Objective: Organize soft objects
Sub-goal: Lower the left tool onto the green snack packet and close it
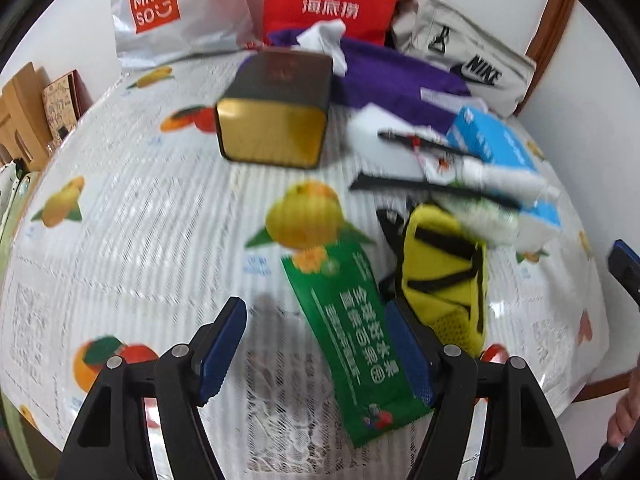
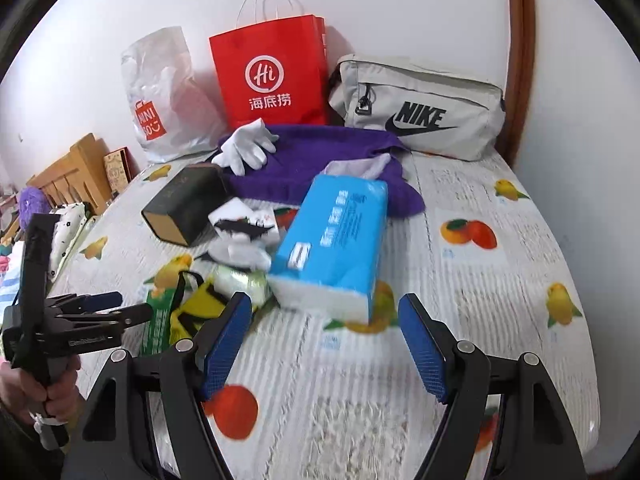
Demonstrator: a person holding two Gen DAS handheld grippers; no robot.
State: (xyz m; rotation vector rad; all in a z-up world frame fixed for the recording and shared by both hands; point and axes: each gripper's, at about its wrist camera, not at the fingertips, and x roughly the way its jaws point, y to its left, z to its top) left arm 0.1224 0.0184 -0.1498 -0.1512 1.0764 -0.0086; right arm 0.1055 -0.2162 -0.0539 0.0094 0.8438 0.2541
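From the left wrist view, the left hand-held gripper (image 1: 316, 344) stands released with nothing between its blue pads, low over the surface (image 1: 132, 248) and its fruit-print cloth. A green packet (image 1: 352, 344) lies under and just beyond the right pad, touching a yellow pouch (image 1: 440, 276) with black straps to its right. Farther off sits a dark tin (image 1: 276, 116) with a gold end, and to the right a jumble: a blue tissue pack (image 1: 492, 140), a pen (image 1: 416, 142), a purple towel (image 1: 396, 84). The picture is smeared, so small items there are hard to tell.

From the right wrist view, the right hand-held gripper (image 2: 324, 344) is also released and empty, with the tissue pack (image 2: 336, 240) just beyond its pads. A white glove (image 2: 246, 146) rests on the purple towel (image 2: 340, 148) farther back. The left hand-held gripper (image 2: 100, 308) shows at the left edge near the yellow pouch (image 2: 200, 304).

The risks, as I judge them: the soft things overlap, so a grasp may drag a neighbour along; the slick packet may slip; and both grippers work close together and could knock each other.
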